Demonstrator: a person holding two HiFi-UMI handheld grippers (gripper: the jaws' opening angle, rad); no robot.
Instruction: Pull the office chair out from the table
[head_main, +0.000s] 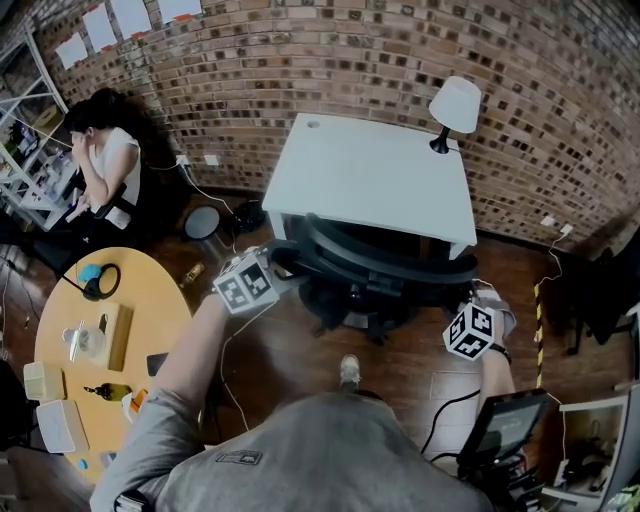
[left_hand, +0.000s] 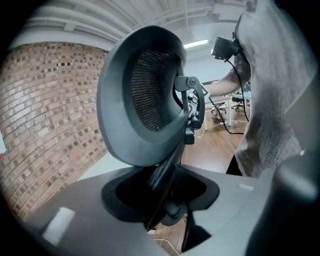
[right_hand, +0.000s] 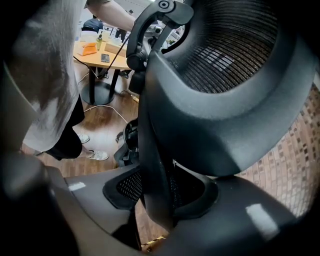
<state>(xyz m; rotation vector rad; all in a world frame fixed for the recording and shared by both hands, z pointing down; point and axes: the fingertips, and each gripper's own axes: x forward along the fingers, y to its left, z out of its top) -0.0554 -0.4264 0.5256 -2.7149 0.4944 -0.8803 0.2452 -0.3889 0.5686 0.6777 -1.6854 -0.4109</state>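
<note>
The black mesh-backed office chair stands tucked against the white table, its seat under the tabletop. My left gripper is shut on the left edge of the backrest, and my right gripper is shut on its right edge. In the left gripper view the backrest frame runs down between the jaws of the left gripper. The right gripper view shows the same from the other side: the curved frame passes through the right gripper.
A white lamp stands on the table's far right corner, with the brick wall behind. A round wooden table with small items is at the left, a seated person beyond it. Cables cross the wood floor.
</note>
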